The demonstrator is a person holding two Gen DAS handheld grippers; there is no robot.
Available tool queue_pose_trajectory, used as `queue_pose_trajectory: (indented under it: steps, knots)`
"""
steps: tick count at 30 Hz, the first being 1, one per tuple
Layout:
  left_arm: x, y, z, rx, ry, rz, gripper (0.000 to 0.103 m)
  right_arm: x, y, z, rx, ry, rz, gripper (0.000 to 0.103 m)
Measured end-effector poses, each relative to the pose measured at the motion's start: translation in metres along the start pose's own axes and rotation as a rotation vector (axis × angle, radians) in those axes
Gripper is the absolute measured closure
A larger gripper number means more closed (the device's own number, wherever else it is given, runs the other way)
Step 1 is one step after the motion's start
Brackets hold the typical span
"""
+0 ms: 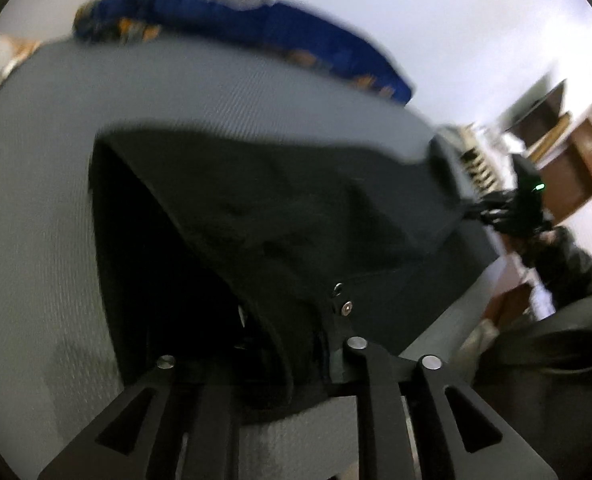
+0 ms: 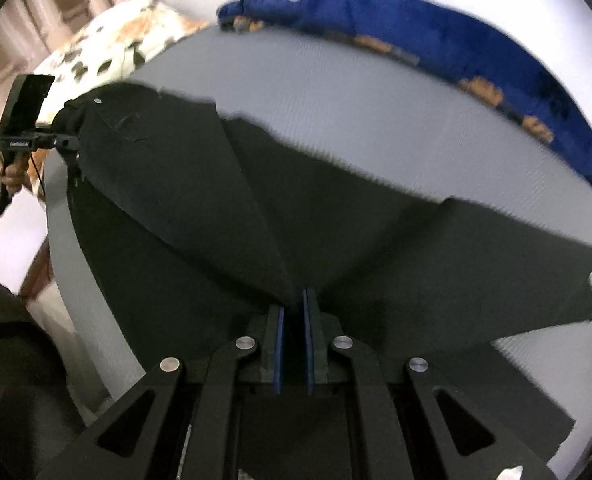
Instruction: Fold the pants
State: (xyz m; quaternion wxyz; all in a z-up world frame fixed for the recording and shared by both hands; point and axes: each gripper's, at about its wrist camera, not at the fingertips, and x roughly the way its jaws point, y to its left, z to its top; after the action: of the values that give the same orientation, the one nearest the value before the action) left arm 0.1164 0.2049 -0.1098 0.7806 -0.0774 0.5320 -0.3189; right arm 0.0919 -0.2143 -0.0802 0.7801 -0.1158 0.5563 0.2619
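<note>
While your right hand-held gripper [image 2: 294,312] clamps a fold of the black pants [image 2: 336,248], they spread ahead of it across the grey bed [image 2: 356,120]. Your left hand-held gripper [image 1: 280,320] is buried in the cloth, so I cannot tell its grip.

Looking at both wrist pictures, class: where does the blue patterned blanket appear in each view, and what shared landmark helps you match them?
Left wrist: the blue patterned blanket arcs across the top, left of centre to right.
Right wrist: it curves along the top and upper right edge.
Shared landmark: the black pants lying on the grey surface just below the blanket.
</note>
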Motion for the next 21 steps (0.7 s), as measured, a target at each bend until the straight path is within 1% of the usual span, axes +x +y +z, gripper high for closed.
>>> queue_pose_trajectory:
  steps: [1, 2, 4, 6, 8, 9, 10, 12, 13, 16, 17, 18, 19, 21]
  knots:
    - [0.005, 0.002, -0.006, -0.004, 0.028, 0.022, 0.076, 0.006, 0.003, -0.003, -0.006, 0.014, -0.012, 0.096]
    - [0.006, 0.003, -0.012, -0.004, 0.031, 0.020, 0.075, 0.011, 0.004, -0.005, -0.006, 0.023, -0.018, 0.096]
    - [-0.002, 0.002, -0.019, -0.013, 0.018, 0.012, 0.071, 0.015, 0.004, -0.007, 0.001, 0.027, -0.026, 0.097]
    - [-0.016, 0.000, -0.023, -0.016, 0.005, 0.044, 0.066, 0.017, 0.004, -0.006, 0.011, 0.024, -0.030, 0.096]
    - [-0.029, -0.001, -0.028, -0.006, -0.008, 0.098, 0.042, 0.017, 0.007, -0.005, 0.008, 0.017, -0.039, 0.096]
    - [-0.037, 0.001, -0.033, -0.019, -0.020, 0.135, 0.041, 0.017, 0.007, -0.005, 0.011, 0.016, -0.040, 0.096]
    - [-0.042, 0.004, -0.033, -0.036, -0.026, 0.139, 0.041, 0.017, 0.007, -0.005, 0.014, 0.017, -0.041, 0.097]
    - [-0.058, 0.012, -0.038, -0.118, -0.065, 0.109, 0.041, 0.017, 0.006, -0.008, 0.017, 0.009, -0.044, 0.097]
    - [-0.068, 0.014, -0.043, -0.182, -0.112, 0.090, 0.041, 0.017, 0.006, -0.008, 0.016, 0.008, -0.045, 0.097]
    - [-0.077, 0.011, -0.054, -0.299, -0.169, 0.005, 0.041, 0.016, 0.006, -0.008, 0.017, -0.002, -0.047, 0.096]
    - [-0.076, 0.009, -0.057, -0.344, -0.185, -0.021, 0.041, 0.015, 0.006, -0.009, 0.014, -0.006, -0.048, 0.096]
    - [-0.071, 0.007, -0.058, -0.384, -0.188, -0.050, 0.041, 0.015, 0.005, -0.009, 0.014, -0.010, -0.048, 0.096]
    - [-0.066, 0.006, -0.058, -0.410, -0.191, -0.068, 0.041, 0.015, 0.005, -0.009, 0.015, -0.012, -0.048, 0.096]
    - [-0.056, 0.007, -0.059, -0.493, -0.189, -0.107, 0.041, 0.014, 0.007, -0.010, 0.007, -0.020, -0.054, 0.096]
